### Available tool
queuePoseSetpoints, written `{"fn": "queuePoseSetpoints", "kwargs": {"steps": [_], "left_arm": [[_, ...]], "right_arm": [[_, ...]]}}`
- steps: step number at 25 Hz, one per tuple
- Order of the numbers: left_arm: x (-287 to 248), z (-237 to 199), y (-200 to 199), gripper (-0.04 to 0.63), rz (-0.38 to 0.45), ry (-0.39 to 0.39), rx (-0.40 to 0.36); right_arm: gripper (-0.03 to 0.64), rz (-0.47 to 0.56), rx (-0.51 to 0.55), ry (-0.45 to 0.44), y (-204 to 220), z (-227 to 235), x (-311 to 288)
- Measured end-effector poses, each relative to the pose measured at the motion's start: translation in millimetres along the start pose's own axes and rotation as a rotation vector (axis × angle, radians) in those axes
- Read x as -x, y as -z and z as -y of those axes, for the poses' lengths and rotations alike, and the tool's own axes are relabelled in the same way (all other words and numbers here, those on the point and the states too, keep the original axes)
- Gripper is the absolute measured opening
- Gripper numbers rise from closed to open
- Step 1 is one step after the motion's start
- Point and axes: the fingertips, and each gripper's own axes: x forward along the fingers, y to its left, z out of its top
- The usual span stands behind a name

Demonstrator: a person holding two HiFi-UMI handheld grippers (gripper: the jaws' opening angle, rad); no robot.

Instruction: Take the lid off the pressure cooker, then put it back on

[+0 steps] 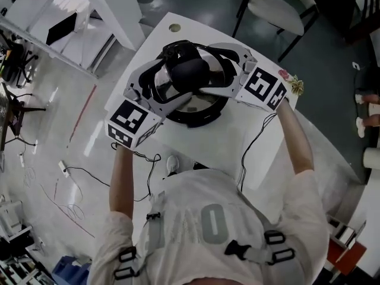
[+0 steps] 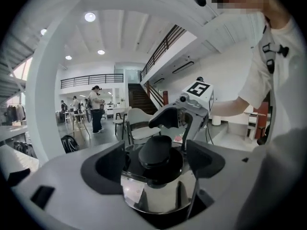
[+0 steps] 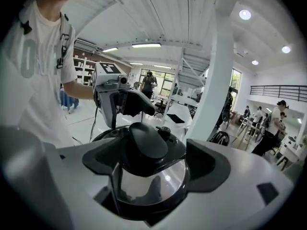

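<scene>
The pressure cooker [image 1: 199,116] stands on a white table [image 1: 237,144], its steel lid [image 1: 172,85] with the black knob [image 1: 191,71] sitting on top. My left gripper [image 1: 183,76] reaches in from the left and my right gripper [image 1: 209,70] from the right, and both straddle the lid. In the left gripper view the lid [image 2: 158,190] lies between the jaws of my left gripper [image 2: 157,163], with dark gaps beside the knob; the right gripper [image 2: 184,114] faces it. In the right gripper view the lid [image 3: 153,186] lies likewise inside my right gripper [image 3: 153,162].
A small flower-like object [image 1: 295,86] lies at the table's right edge, and a round hole [image 1: 174,27] is at its far end. A chair [image 1: 276,8] stands beyond the table. Cables [image 1: 77,174] trail on the floor at left. People [image 2: 96,107] stand far off.
</scene>
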Motion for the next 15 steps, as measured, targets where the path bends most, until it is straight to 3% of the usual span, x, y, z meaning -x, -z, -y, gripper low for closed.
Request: {"fn": "queuePoseSetpoints", "kwargs": {"steps": [4, 9, 15], "left_arm": [[-12, -3, 14, 0.4, -0.069, 0.022, 0.002], [-26, -6, 19, 0.379, -0.084, 0.035, 0.006], [-29, -9, 25, 0.31, -0.113, 0.05, 0.0]], "right_arm": [[0.439, 0.0, 0.006, -0.073, 10, 3, -11], [0.437, 0.032, -0.011, -0.163, 13, 3, -16], [0.345, 0.018, 0.006, -0.218, 18, 3, -25]]}}
